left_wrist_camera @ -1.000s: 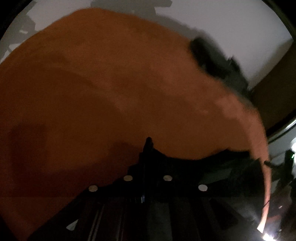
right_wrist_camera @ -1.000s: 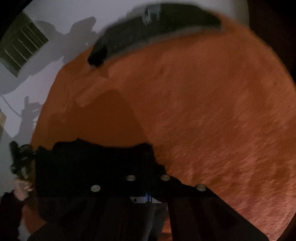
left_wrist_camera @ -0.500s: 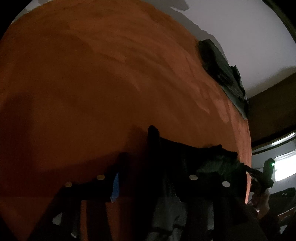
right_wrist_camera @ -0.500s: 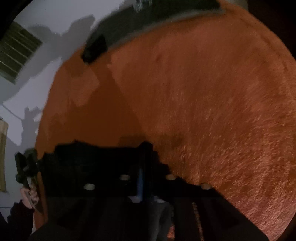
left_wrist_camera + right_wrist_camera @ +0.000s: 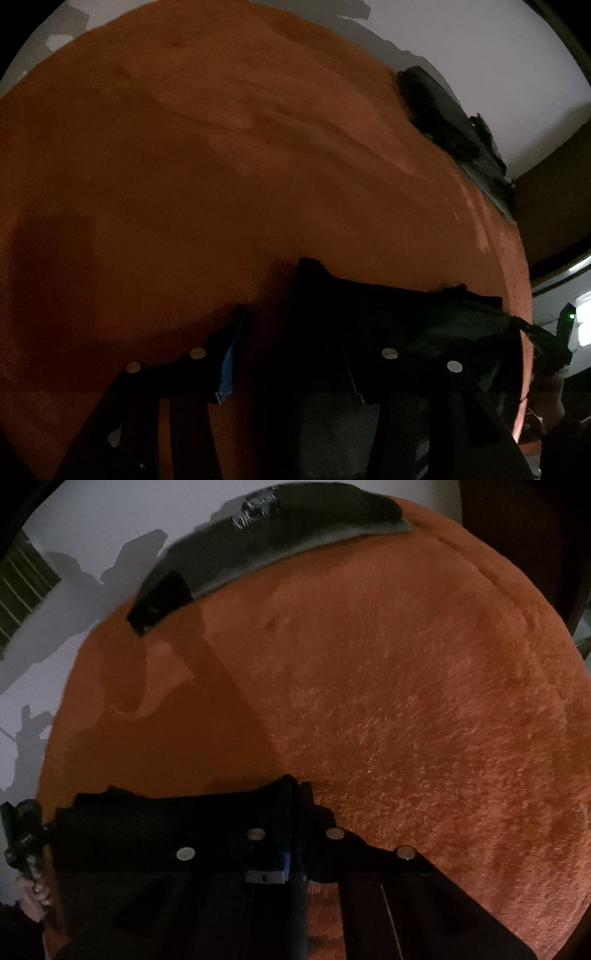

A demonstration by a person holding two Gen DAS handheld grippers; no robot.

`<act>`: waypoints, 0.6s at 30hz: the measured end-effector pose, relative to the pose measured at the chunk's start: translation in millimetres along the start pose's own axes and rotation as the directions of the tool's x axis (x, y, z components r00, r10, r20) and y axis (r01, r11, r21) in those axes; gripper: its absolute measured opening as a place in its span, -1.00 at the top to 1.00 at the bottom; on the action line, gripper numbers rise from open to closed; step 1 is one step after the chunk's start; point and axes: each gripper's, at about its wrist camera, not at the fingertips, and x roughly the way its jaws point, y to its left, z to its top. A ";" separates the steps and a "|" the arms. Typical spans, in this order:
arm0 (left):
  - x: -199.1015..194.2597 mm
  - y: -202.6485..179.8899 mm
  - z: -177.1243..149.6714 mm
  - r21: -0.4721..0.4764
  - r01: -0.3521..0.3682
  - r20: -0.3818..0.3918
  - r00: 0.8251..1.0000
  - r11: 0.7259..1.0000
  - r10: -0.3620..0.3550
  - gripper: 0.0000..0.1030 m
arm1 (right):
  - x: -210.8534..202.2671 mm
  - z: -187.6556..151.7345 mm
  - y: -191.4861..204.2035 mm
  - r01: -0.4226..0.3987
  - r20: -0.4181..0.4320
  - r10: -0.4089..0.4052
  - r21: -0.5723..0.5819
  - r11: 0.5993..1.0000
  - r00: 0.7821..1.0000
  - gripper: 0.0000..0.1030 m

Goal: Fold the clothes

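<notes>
Orange blanket (image 5: 406, 701) is wide open through the middle. Only a folded dark garment (image 5: 280, 542) blocks the far edge.

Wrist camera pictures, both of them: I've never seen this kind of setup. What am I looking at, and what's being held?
A person holds a two-finger gripper in each hand, and a fisheye camera on each looks forward along its fingers. Both views look down on a fuzzy orange blanket with a second dark garment at its far edge. The left gripper is open, with a black garment lying against one finger. The right gripper is closing, apparently on that garment's edge.
</notes>
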 end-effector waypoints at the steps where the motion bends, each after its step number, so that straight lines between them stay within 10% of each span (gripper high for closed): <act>1: 0.1 0.5 0.8 -0.001 -0.003 0.001 1.000 1.000 0.003 0.02 | 0.3 -0.1 -2.3 -0.010 -0.008 0.010 0.030 1.000 1.000 0.82; 8: -66.7 -7.9 -28.8 0.020 0.001 0.021 1.000 1.000 -0.002 0.04 | -79.3 -36.3 1.2 -0.191 -0.009 0.192 0.076 0.979 0.981 0.74; 18: -105.0 -114.0 -206.5 0.324 0.194 -0.163 0.976 0.926 -0.148 0.02 | -122.8 -226.5 121.0 -0.264 -0.133 0.233 -0.320 0.910 0.963 0.54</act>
